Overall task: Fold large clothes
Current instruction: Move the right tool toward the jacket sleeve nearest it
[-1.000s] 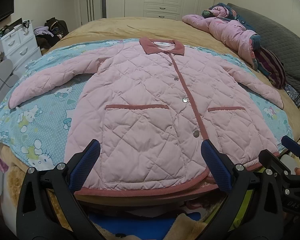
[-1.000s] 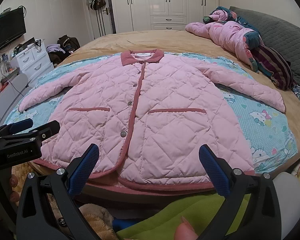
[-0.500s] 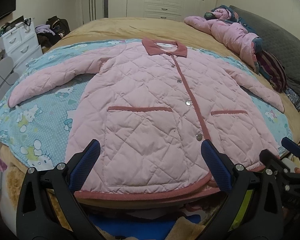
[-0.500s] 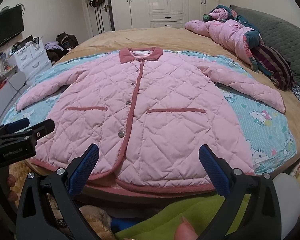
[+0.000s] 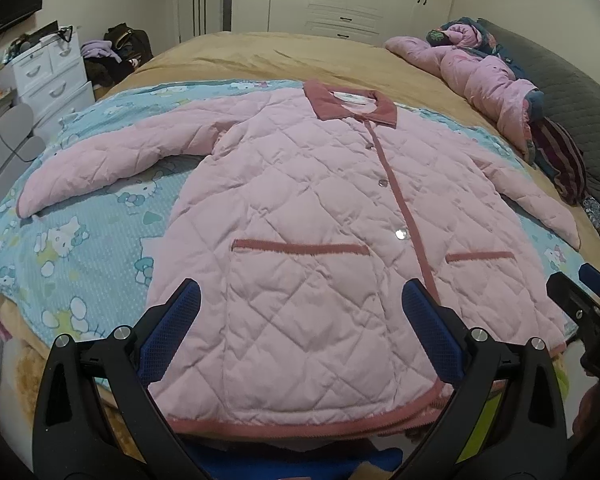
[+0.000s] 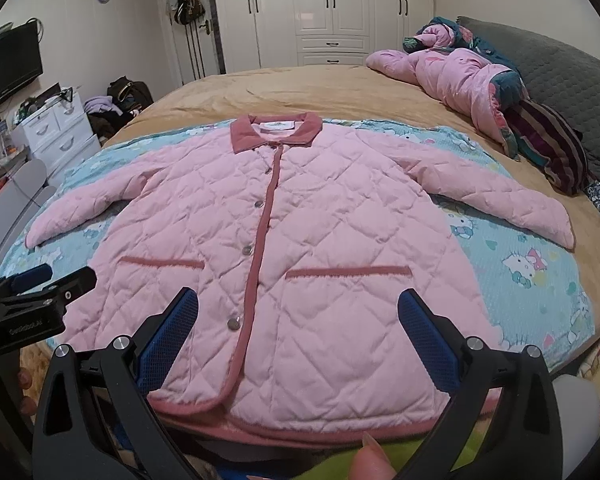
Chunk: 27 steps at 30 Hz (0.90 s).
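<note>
In the left wrist view, the left gripper stood wide, holding nothing, its 2 blue-padded fingers hovering over the lower hem of the pink quilted jacket. The jacket lay flat, front up and buttoned, on a light blue cartoon-print sheet spread over the bed, with its dark pink collar at the far end and both sleeves stretched out to the sides. The hem sat at the near edge of the bed. At the right edge of this view, part of the right gripper showed beside the jacket's lower corner. A bundle of pink bedding lay at the far right of the bed, and a white drawer unit stood at the left wall.

In the right wrist view, the right gripper was also spread wide and empty, poised above the jacket's hem on the side of its right-hand pocket. The left gripper appeared at the left edge, near the jacket's other lower corner. A fingertip showed at the bottom edge. White wardrobe doors filled the far wall, and a striped cushion rested by the bedding.
</note>
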Motion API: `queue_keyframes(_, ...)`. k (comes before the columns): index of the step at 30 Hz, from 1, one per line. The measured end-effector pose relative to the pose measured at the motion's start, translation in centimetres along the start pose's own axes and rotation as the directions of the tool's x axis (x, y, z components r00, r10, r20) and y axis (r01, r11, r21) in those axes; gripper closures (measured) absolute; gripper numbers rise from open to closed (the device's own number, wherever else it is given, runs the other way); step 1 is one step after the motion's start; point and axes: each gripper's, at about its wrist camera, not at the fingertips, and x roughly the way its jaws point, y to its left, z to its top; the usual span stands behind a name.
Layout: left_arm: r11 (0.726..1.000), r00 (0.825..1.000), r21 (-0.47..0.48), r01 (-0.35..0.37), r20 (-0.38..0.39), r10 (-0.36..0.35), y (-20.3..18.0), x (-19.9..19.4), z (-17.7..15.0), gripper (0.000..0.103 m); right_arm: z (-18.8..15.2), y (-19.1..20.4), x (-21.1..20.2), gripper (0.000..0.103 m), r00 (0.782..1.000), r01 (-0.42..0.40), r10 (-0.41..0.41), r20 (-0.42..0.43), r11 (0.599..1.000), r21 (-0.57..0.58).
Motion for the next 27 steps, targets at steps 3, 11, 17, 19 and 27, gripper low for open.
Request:
queue_keyframes(3,1.0,1.0,-0.003,-0.009,0.006,0.009,0.0,0.4,1.0,0.009,1.1,-0.4,0.7,0.004,1.0,0.002,-0.002,0.003,1.0,0.002)
queue_keyframes(11,1.0,1.0,-0.029,-0.004,-0.013,0.004,0.4,2.1,3.6,0.009,4.1,-1.0,2.1,0.004,0.999,-0.006,0.006,0.032,1.0,0.015)
queue_keyframes(17,0.999,1.0,-0.019,-0.029,0.006,0.029,0.1,3.1,6.7,0.009,6.5,-1.2,3.2,0.004,0.999,-0.014,0.013,0.048,1.0,0.016)
queue_keyframes(19,0.999,1.0,-0.022,-0.023,0.001,0.023,-0.1,3.6,7.8,0.009,7.5,-1.5,3.4,0.004,0.998,-0.012,0.011,0.061,1.0,0.02)
queue_keyframes(27,0.999,1.0,-0.031,-0.014,-0.004,0.014,-0.8,6.2,12.1,0.009,12.2,-2.9,5.1,0.004,0.994,0.008,-0.012,0.107,0.999,0.035)
